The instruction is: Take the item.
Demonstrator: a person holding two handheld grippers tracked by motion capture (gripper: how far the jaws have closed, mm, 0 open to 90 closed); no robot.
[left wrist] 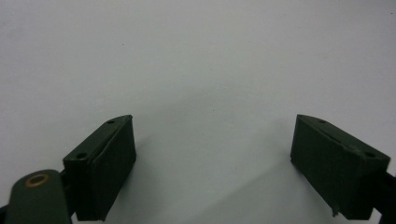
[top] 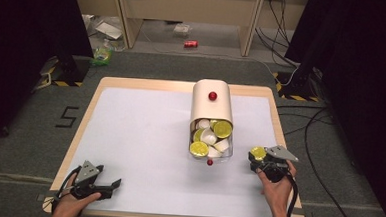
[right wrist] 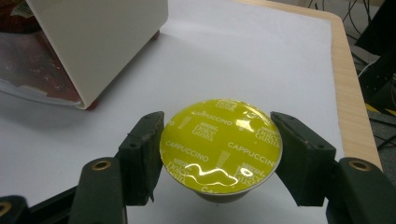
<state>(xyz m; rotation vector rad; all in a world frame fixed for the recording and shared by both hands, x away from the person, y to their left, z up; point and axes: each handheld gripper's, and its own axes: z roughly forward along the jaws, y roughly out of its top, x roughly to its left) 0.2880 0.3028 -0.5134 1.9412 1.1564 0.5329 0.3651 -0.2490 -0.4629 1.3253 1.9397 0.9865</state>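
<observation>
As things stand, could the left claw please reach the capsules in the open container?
Probably yes: the left claw stands open and empty, with bare white table between it and the container of capsules.

Each gripper (top: 96, 182) is black, with a grey three-cornered plate (top: 89, 169) on top and a black cable (top: 292, 201) trailing toward six o'clock. The right gripper (right wrist: 219, 154) has blocky dark-green jaws, each with small screw holes and a brass-ringed pivot (right wrist: 101, 164) at its base. Both forearms are bare, with no sleeves.
</observation>
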